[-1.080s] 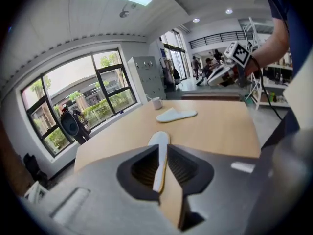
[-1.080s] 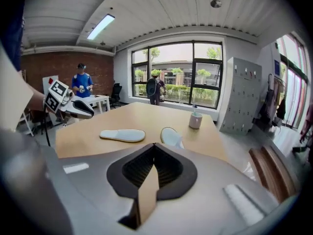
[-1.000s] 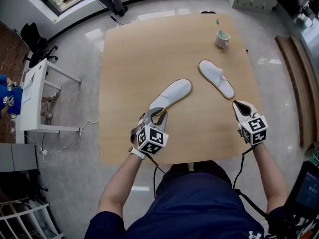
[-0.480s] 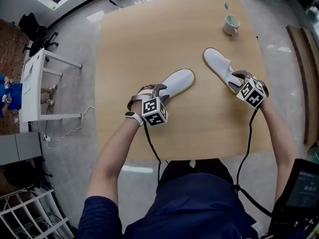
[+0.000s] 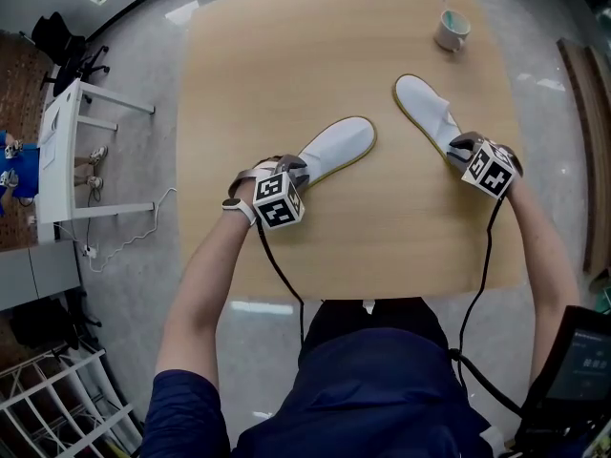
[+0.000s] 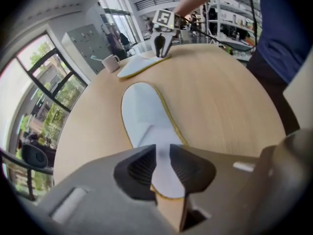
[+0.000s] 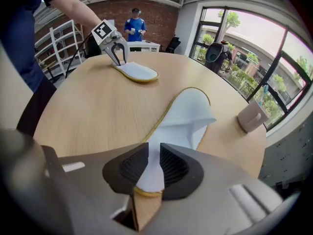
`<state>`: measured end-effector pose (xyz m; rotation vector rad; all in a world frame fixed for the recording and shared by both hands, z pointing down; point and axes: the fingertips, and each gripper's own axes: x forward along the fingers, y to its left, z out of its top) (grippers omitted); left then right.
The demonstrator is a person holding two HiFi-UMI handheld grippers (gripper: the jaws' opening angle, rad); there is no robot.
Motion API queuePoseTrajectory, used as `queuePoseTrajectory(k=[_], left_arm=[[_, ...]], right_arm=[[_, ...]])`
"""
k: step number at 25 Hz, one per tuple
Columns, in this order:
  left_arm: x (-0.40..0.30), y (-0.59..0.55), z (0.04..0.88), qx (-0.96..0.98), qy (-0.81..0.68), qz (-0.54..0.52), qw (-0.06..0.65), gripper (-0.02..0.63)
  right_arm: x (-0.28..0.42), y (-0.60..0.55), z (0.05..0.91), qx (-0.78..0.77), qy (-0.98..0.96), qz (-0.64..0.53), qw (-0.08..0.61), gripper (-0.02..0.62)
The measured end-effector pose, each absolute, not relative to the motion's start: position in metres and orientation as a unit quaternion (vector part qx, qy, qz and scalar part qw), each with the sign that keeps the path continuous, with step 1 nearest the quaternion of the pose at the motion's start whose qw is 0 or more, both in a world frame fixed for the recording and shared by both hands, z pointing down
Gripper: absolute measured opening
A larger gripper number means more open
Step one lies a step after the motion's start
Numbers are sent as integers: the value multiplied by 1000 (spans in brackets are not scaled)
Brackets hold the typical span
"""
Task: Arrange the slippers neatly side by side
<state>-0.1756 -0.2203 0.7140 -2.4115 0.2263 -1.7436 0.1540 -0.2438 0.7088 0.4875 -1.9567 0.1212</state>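
The only marks to read are the black and white square patterns on the cube (image 5: 277, 201) of the left gripper (image 5: 291, 167) and the cube (image 5: 492, 170) of the right gripper (image 5: 461, 143).

Two white slippers lie flat on the round wooden table (image 5: 286, 65). Each one is thin and has a yellow edge running all round its sole. The left slipper (image 5: 339, 144) lies near the middle of the table. The right slipper (image 5: 425, 108) lies further off, and its soft white top band looks loose and folded. Their toes lean in toward each other, while their heels are well apart, so they do not sit side by side.

The left gripper points down at the heel of the left slipper. Its jaws have just been closing. A thin gap is left between them, and the white heel shows in that gap.

The right gripper points down at the heel of the right slipper. Its jaws have just been closing too. They stand a little apart, with the heel showing between them.

A pale mug (image 5: 451, 31) stands at the far edge of the table, well away from both slippers.
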Motion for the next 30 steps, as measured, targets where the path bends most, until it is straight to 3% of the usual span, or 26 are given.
queuePoseTrajectory(k=[4, 16, 30], left_arm=[[-175, -212, 718, -819, 133, -557, 21, 34], [-155, -176, 715, -832, 240, -472, -166, 34], [-133, -131, 712, -809, 326, -417, -257, 34]], right_arm=[[153, -230, 715, 233, -826, 102, 502, 71], [143, -187, 717, 296, -816, 225, 443, 67], [92, -137, 721, 375, -792, 325, 356, 51]])
